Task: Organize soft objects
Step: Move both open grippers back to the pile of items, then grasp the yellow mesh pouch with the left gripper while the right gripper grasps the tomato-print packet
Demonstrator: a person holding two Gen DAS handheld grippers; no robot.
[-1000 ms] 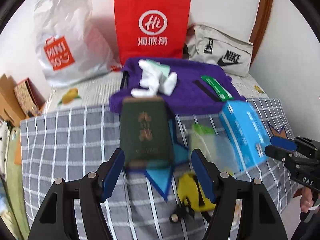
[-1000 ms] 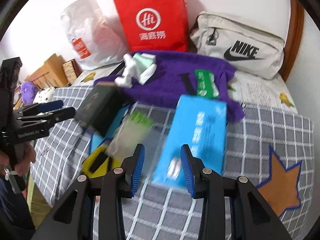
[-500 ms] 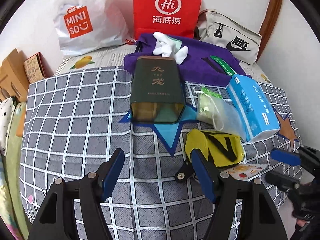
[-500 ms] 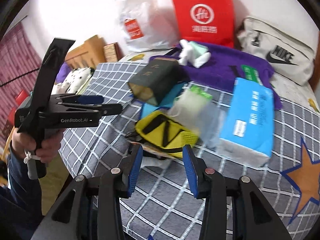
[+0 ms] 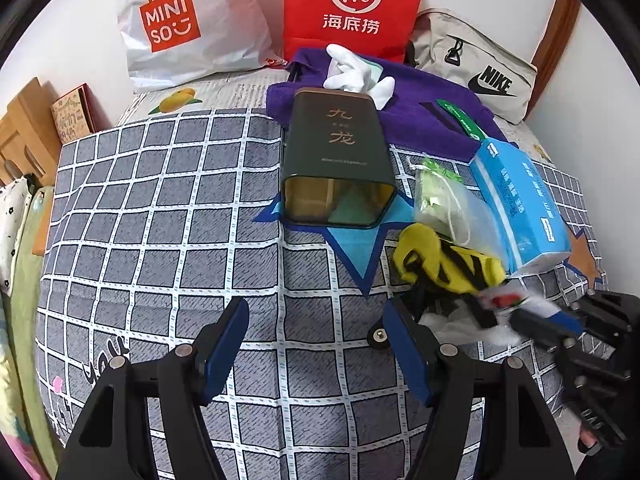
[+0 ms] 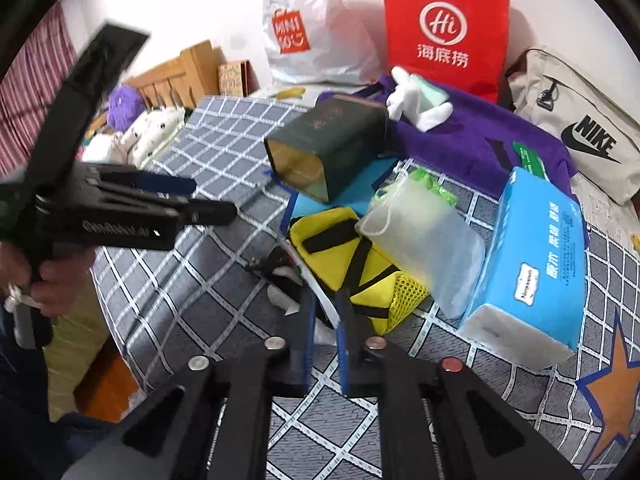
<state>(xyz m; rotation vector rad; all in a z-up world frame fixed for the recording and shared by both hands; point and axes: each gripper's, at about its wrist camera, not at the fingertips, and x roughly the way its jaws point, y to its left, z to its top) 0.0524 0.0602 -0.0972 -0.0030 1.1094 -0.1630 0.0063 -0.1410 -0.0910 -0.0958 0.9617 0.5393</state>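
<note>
A yellow mesh pouch [image 6: 340, 252] [image 5: 448, 268] lies on the checked bedspread [image 5: 160, 220], on top of a thin white fruit-print packet [image 5: 500, 300]. My right gripper [image 6: 325, 300] [image 5: 520, 312] has its jaws nearly together, pinching that packet's near edge [image 6: 325, 314] beside the pouch. My left gripper [image 5: 316, 308] [image 6: 212, 200] hovers open over bare bedspread, with nothing between its fingers. Behind lie a clear drawstring bag [image 6: 420, 236], a blue tissue pack [image 6: 536, 256], a dark green tin [image 5: 340, 152], and white gloves [image 5: 352, 74] on a purple cloth [image 5: 420, 112].
Against the back wall stand a red paper bag [image 5: 352, 8], a white Miniso plastic bag [image 5: 180, 28] and a beige Nike bag [image 5: 480, 64]. A wooden headboard [image 6: 180, 72] and plush toys [image 6: 124, 104] are on the left. The bed's near edge drops off below my grippers.
My right gripper's jaws have gone from open to pinched on the packet's edge by the yellow pouch. Both grippers drew back toward the bed's near edge.
</note>
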